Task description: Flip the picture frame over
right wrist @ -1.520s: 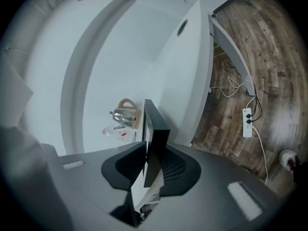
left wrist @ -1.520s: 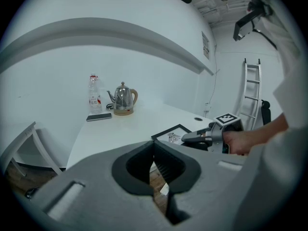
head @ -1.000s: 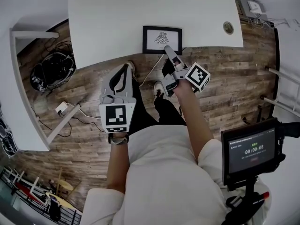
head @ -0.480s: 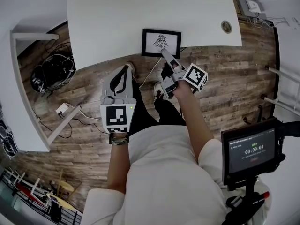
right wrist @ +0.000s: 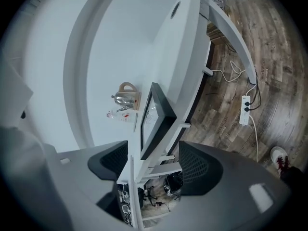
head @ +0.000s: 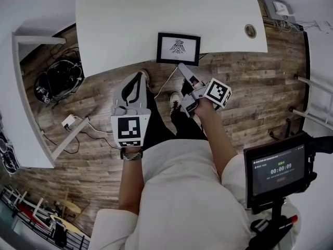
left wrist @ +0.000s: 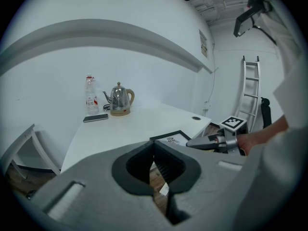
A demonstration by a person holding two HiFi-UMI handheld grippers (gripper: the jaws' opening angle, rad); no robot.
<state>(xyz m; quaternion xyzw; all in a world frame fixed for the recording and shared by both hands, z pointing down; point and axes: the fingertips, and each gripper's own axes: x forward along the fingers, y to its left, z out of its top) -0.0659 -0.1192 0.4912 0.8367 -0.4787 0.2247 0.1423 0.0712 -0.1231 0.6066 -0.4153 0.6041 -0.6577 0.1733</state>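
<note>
The picture frame is laid flat, drawing up, at the worktop's near edge. Just off that edge, the right gripper is seen with jaws just opened wide, nothing clamped. The left gripper is held closed, empty. A release or an approach is equally fitted.

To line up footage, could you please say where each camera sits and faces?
Head view: head-mounted, steeply down on table, picture frame, left arm, right arm.
Left gripper view: on left tool, facing kettle across table; jaws shut.
Right gripper view: on right tool, facing picture frame; jaws just opening, gripping nothing.
All share the picture frame.
</note>
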